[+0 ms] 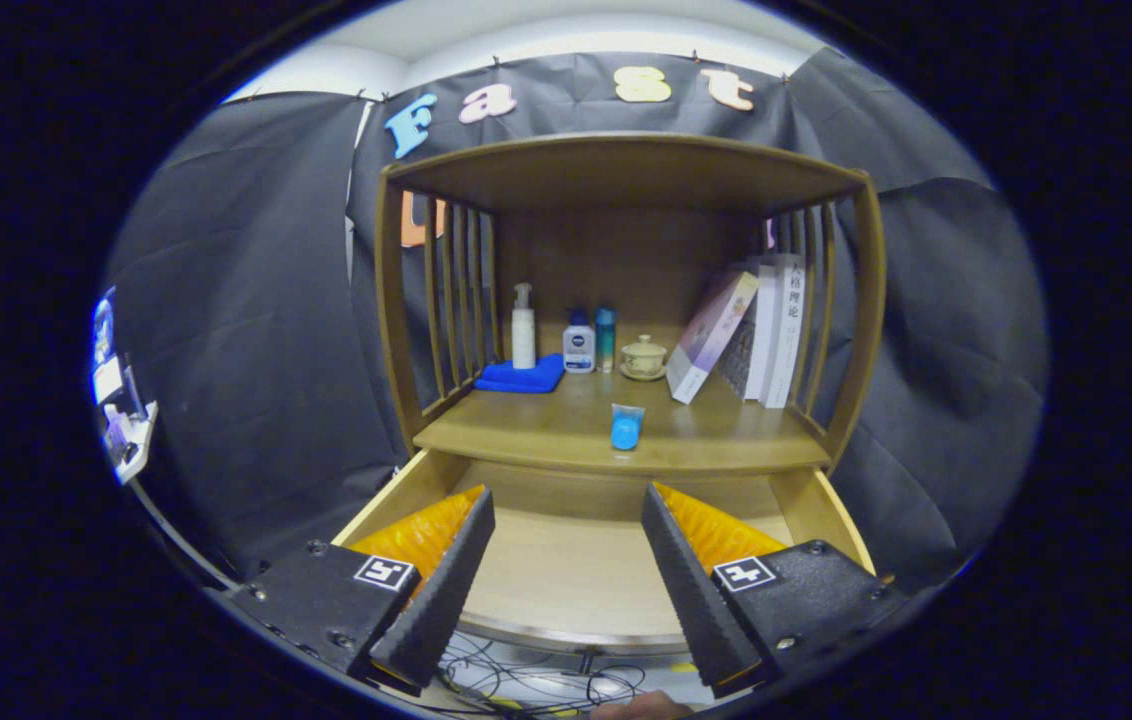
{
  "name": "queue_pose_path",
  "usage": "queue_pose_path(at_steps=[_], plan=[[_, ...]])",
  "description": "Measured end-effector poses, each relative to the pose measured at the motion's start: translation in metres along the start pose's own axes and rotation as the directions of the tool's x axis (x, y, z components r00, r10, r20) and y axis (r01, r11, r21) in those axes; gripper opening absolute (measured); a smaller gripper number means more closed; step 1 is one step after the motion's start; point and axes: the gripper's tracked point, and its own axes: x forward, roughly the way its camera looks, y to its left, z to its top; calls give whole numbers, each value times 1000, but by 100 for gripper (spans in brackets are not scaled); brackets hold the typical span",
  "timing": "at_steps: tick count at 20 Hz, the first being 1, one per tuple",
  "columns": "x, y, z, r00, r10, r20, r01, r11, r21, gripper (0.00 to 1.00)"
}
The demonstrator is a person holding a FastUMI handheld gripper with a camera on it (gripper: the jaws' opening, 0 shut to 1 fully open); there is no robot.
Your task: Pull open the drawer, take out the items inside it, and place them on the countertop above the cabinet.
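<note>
The wooden cabinet's drawer stands pulled out just beyond my fingers, and the part of its floor that I see between them is bare wood. My gripper is open above the drawer, with nothing between its fingers. On the countertop above the drawer, near its front edge, lies a small blue item in a clear packet.
At the back of the countertop sit a folded blue cloth, a white pump bottle, two small bottles, a lidded cup on a saucer and leaning books. Slatted side walls and a top shelf enclose it. Cables lie on the floor below.
</note>
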Motion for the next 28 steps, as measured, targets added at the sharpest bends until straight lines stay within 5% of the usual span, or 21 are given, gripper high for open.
queue_pose_path(at_steps=[13,18,28], plan=[[-43,-14,-126,995,-59,82,52,995,88,100],[-29,-23,-174,996,-69,60,65,996,59,100],[14,-24,-200,994,-110,18,108,992,61,100]])
